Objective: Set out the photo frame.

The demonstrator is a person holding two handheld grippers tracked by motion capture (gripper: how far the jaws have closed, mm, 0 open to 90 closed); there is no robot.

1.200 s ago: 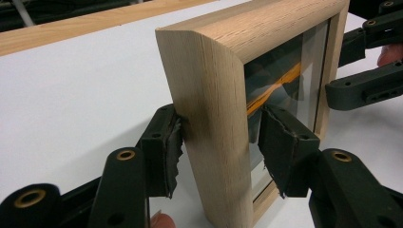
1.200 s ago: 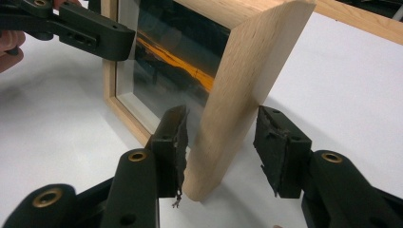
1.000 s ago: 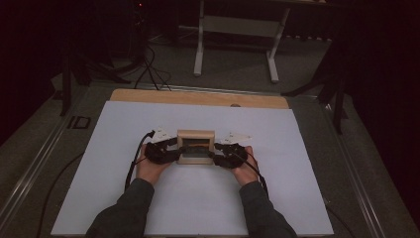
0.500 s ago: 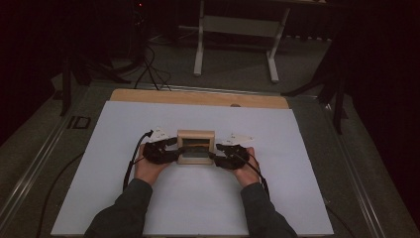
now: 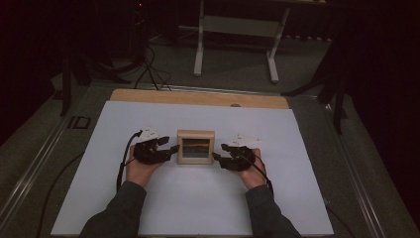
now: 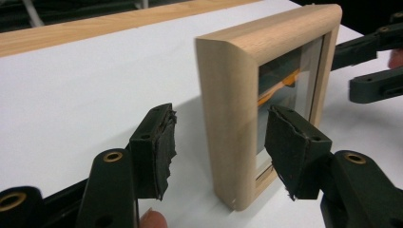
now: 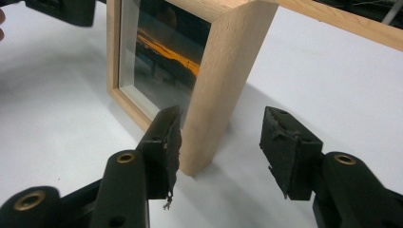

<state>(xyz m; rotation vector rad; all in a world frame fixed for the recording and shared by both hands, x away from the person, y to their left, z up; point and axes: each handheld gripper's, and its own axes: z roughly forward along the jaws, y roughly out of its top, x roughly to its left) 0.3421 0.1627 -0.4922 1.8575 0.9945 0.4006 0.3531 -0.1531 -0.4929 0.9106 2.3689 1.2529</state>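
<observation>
- a small square picture frame [image 5: 196, 147] of pale wood is seen standing upright on the white worktop [image 5: 148, 208], roughly midway across its width.
- its edges are rounded at the top corner, and the wood is thick from front to back, as shown in the left tool view [image 6: 237, 118].
- behind the glass a dark picture with an orange streak is made out in the right tool view [image 7: 161, 57].
- the glazed face is turned toward the person's side of the worktop; the back is turned toward the bare wooden strip [image 5: 198, 97] along the far edge.
- no long axis can be told in the face, since height and width look alike; the frame's thin dimension runs from near to far.
- the left tool [image 5: 173, 148] is held just beside the frame's left edge, its jaws apart; in its own view [image 6: 218, 147] the frame's side is seen between the two pads without being gripped.
- the right tool [image 5: 216, 156] is held just beside the frame's right edge, jaws likewise apart; in its own view [image 7: 221, 142] the near corner of the frame stands between the pads, one pad [image 7: 166, 147] close to the wood, the other clear of it.
- each tool is carried by a hand in a dark sleeve [image 5: 119, 213].
</observation>
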